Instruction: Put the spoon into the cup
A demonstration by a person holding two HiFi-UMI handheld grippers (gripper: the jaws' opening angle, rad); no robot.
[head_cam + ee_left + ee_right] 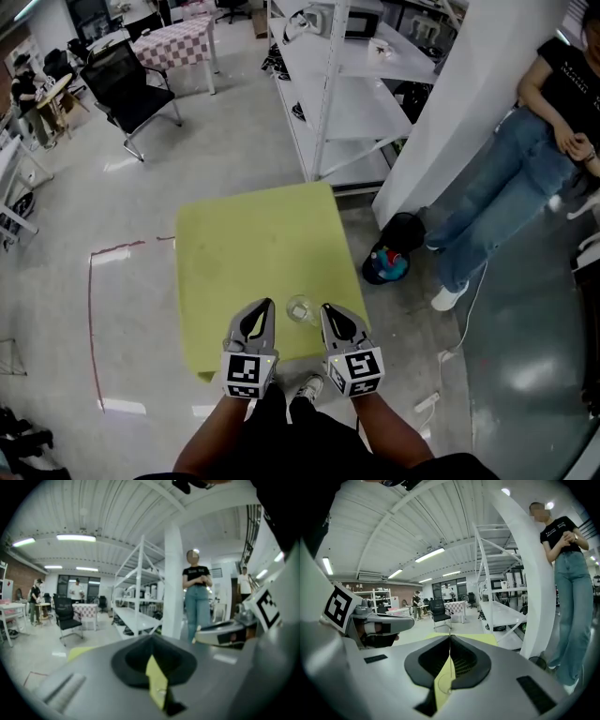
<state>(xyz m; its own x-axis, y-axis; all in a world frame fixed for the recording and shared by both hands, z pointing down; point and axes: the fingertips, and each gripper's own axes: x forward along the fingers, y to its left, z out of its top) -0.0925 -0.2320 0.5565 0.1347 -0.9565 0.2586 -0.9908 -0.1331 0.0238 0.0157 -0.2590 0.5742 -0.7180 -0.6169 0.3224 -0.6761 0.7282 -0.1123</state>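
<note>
A small clear glass cup (300, 309) stands near the front edge of the yellow-green table (253, 244). It sits between my two grippers and close to their tips. My left gripper (269, 302) is just left of it with its jaws together and nothing in them. My right gripper (324, 307) is just right of it, also shut and empty. In the right gripper view the cup's rim (446, 685) shows faintly through the slit below the closed right gripper (450, 635). The left gripper view shows the shut left gripper (151, 638) and a strip of table. I cannot make out a spoon in any view.
Beyond the table's far right corner stand a white shelving rack (347, 84) and a white pillar (441, 112). A person in jeans (506, 197) is to the right, with a dark bag (389, 258) on the floor nearby. A black office chair (131, 89) is at the far left.
</note>
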